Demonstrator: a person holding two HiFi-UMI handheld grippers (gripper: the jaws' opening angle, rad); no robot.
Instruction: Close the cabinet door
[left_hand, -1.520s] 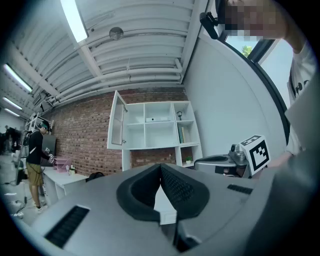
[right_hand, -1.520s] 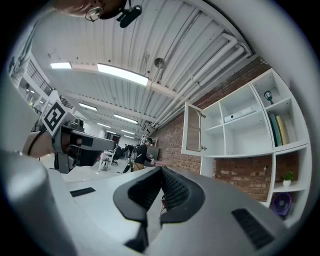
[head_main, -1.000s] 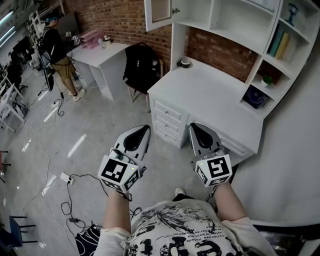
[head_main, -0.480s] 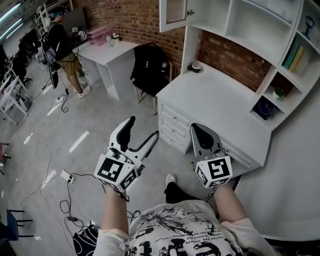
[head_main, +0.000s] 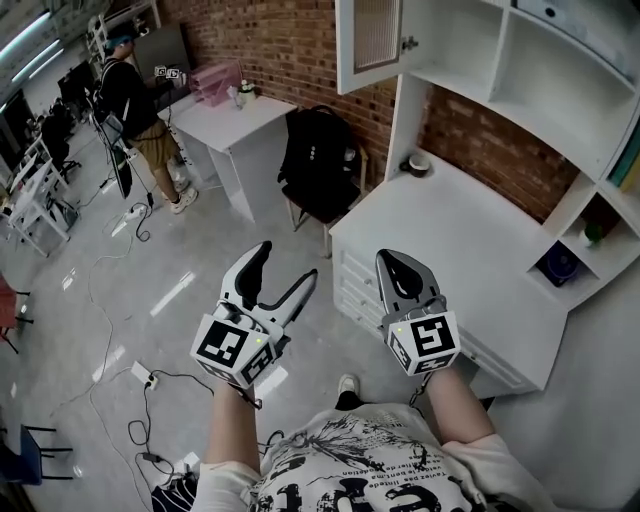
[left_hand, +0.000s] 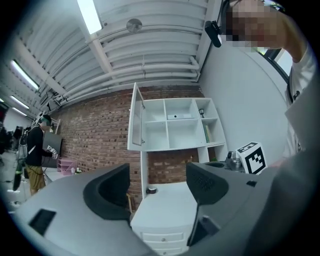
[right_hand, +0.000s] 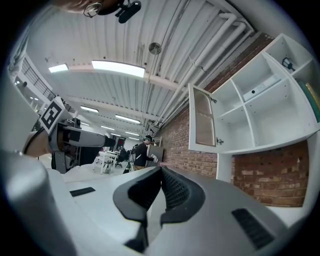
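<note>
The cabinet door (head_main: 375, 40) is hanging wide open off the upper shelf unit, above the counter (head_main: 470, 250), so nothing is closed yet. The left gripper (head_main: 285, 265) is hovering well short of it, jaws just opened wide with nothing between them. The right gripper (head_main: 397, 262) is riding alongside, jaws pressed together and empty. The reach and push are both waiting.

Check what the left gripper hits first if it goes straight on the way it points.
Probably the desk, around its drawer front. That is what sits between the jaws of the left gripper, which have just been opening with nothing in them. The way there looks free, though depth is unclear.
</note>
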